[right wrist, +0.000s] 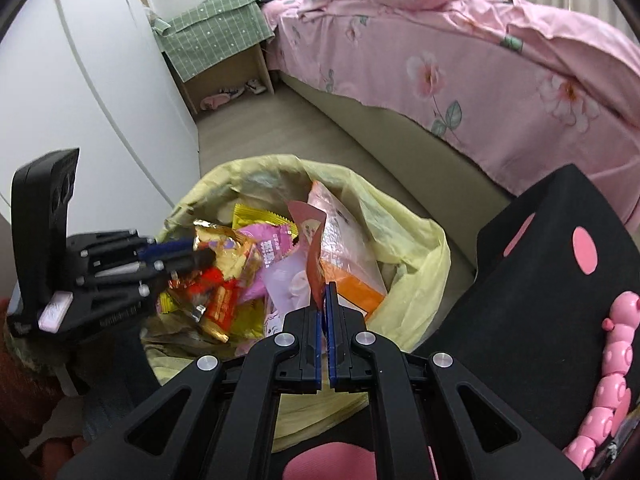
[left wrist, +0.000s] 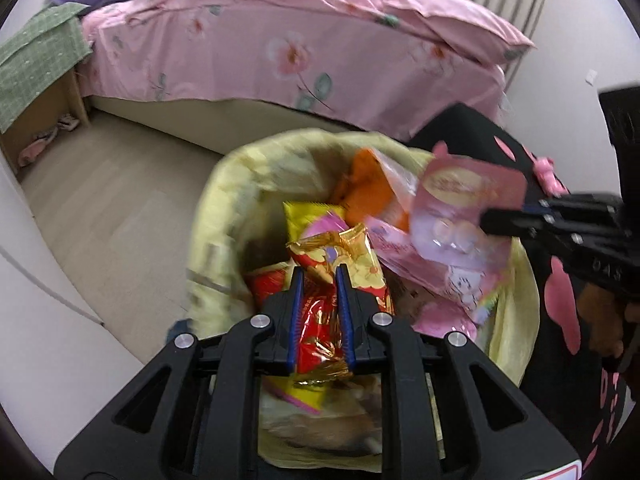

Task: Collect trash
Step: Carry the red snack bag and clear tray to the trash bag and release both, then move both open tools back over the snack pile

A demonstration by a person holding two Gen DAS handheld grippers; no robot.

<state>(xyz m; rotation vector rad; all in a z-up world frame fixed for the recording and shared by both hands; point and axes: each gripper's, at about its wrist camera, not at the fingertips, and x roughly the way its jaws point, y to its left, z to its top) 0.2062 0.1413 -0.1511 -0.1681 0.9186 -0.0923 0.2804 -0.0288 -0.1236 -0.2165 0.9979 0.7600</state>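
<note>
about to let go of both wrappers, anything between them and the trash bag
Nothing visible. The red-gold wrapper in the left gripper and the pink packet in the right gripper hang above the open yellow bag.

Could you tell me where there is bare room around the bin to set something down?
The floor lies bare between the bed and the wardrobe, up to the nightstand. The trash bag is crowded with wrappers, and the left gripper and right gripper hold more above it.
</note>
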